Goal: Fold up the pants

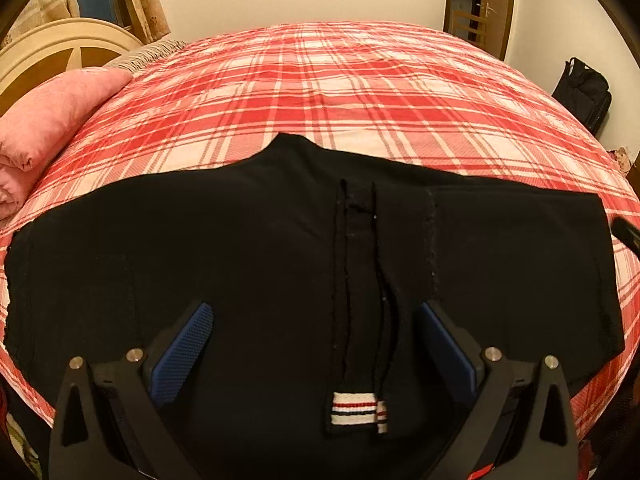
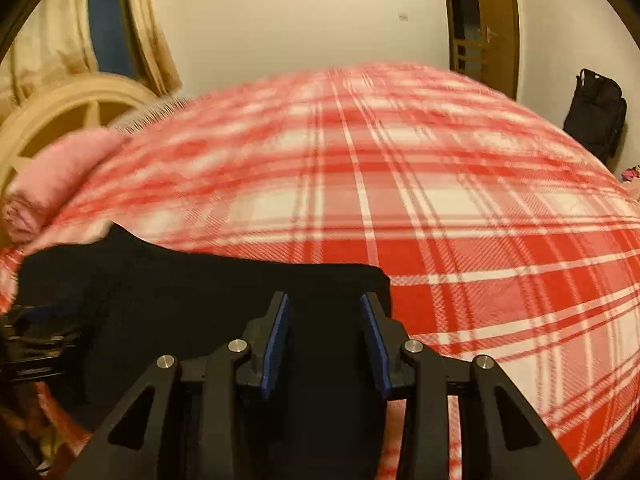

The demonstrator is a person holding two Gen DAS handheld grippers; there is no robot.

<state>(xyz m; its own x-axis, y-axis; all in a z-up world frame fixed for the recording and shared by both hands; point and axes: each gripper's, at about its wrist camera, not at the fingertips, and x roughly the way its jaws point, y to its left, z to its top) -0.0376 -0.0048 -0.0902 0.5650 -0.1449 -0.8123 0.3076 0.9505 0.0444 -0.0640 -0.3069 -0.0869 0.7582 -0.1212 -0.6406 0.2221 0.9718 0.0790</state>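
Left gripper point(image 1: 312, 312) first: jaws spread wide, blue pads clear on both sides, nothing pinched, poised over the middle of the black pants point(image 1: 240, 264). Between the pads runs a stitched seam strip, ending near the camera in a white striped tab point(image 1: 354, 407). Over to the right gripper point(image 2: 325, 304): jaws partly apart, a clear gap between the blue pads, dark cloth beneath but no fold caught between them, so it grips nothing as far as this view shows. It sits at the right end of the garment, just by the corner.

The pants lie flat across the near edge of the red plaid bedspread point(image 1: 340, 92), already doubled into 1 wide band by the look of it. I'd judge the lengthwise fold done, with the crosswise folds left to make.

Outward: a rolled pink blanket point(image 1: 52, 120) at the left, a cream headboard point(image 1: 60, 48) behind it, a black bag point(image 2: 596, 116) against the far wall.

Hard to read: the right view is smeared with blur, the pants' near edge is cut off under both tools, and black on black hides the layers.
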